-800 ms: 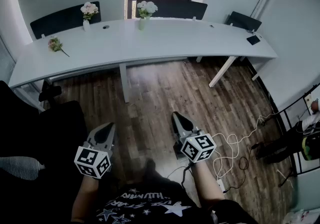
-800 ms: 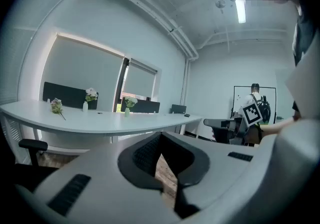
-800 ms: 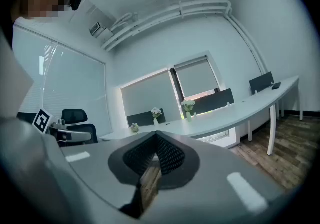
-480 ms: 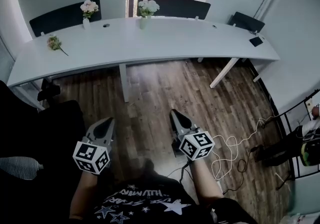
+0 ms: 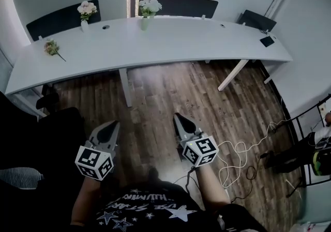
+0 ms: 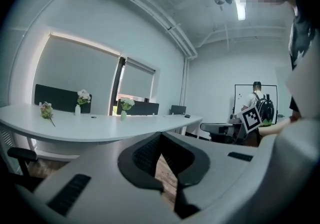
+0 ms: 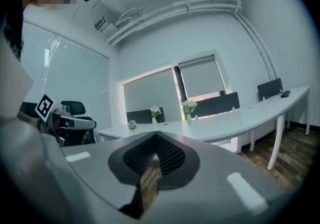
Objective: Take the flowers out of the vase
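Cable (image 5: 239,147) on floor (image 5: 155,96) in head view alone, left gripper (image 5: 107,126) and right gripper (image 5: 181,118) both clenched empty

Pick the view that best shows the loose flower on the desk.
Head view: the loose flower lies flat on the desk, bloom and stem both clear. Left gripper view shows it small and side-on; right gripper view, just a tiny speck.
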The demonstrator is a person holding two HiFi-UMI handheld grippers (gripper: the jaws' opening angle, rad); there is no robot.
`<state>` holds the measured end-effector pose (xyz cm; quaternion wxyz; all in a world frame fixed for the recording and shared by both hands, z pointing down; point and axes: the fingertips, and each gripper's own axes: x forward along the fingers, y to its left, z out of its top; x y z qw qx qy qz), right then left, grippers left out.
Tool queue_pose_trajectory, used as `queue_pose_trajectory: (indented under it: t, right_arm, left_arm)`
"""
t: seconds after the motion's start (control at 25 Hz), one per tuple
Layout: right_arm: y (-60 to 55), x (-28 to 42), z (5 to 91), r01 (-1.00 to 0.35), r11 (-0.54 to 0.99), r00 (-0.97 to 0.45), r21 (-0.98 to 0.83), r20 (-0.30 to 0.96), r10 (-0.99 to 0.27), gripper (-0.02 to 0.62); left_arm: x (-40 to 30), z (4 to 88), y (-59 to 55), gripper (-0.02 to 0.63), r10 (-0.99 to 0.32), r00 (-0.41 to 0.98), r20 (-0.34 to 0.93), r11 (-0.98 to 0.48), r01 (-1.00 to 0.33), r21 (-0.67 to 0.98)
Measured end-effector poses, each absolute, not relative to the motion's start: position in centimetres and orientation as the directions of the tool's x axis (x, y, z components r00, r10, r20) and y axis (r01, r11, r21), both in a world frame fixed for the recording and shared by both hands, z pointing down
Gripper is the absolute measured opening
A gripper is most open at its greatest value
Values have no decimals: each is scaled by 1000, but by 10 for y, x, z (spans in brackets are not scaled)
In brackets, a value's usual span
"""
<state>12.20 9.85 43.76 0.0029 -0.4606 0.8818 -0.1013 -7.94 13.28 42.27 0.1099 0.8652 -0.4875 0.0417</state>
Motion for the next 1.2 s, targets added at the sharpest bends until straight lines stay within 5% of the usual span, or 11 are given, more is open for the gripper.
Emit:
queue_pose_trajectory:
  t: [0.76, 1.2]
  right_arm:
    - [36, 154, 463, -760, 595, -633, -263, 89, -769, 2]
    - [-19, 176, 480, -821, 496, -546, -284, 138, -826, 2]
  left_arm:
    - [-61, 440, 69, 9, -854, 472, 218, -444, -881, 166]
    - [-80, 457, -8, 9, -848, 486, 210, -449, -871, 201]
